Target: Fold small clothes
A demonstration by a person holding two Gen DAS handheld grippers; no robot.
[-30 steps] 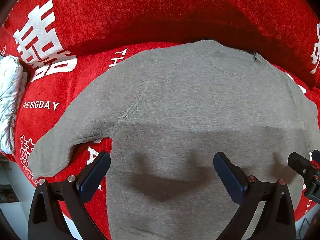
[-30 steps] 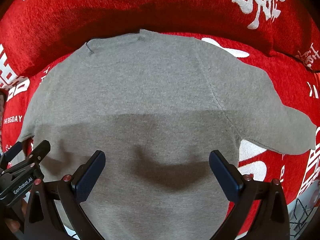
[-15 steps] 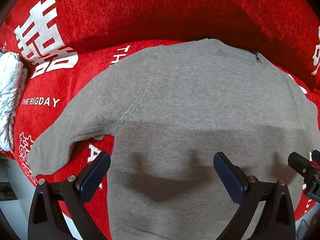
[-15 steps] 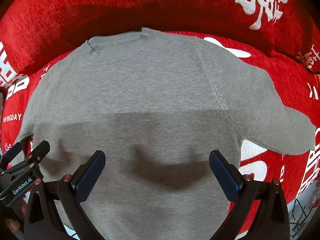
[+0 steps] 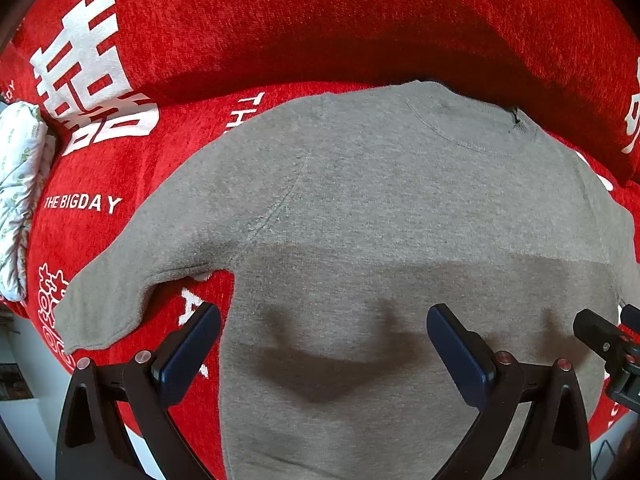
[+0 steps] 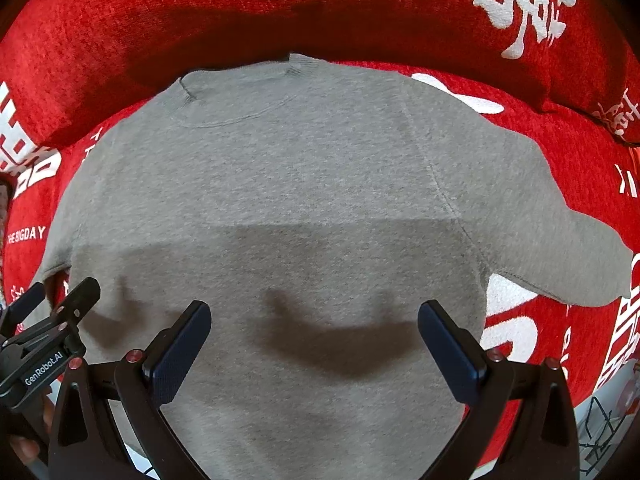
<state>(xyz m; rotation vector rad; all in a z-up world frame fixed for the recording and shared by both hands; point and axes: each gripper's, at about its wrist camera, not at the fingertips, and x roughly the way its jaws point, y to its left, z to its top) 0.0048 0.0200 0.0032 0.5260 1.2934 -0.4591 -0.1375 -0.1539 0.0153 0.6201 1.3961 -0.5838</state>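
Left wrist, change: over the last second the view drifts slightly; sweater point(image 5: 400, 208) unmoved, still unfolded.
Left wrist, tongs: left gripper point(image 5: 324, 344) wide open, holding nothing, hovering over the lower body of the sweater.
Left wrist, garment: grey knit, flat, neck toward the red cover's point(image 5: 280, 28) back bolster; left sleeve point(image 5: 120, 280) angled outward.
Left wrist, surroundings: white printed bundle point(image 5: 20, 200) at far left edge.
Right wrist, change: likewise near static; no fold begun, so task likely at its start.
Right wrist, tongs: right gripper point(image 6: 314, 340) spread wide, empty, above the hem half.
Right wrist, garment: right sleeve point(image 6: 560, 232) lies out on the cover; ribbed collar point(image 6: 240, 92); fuzzy, soft, likely drapes limply.
Right wrist, cover: red chenille-like pile, white lettering.
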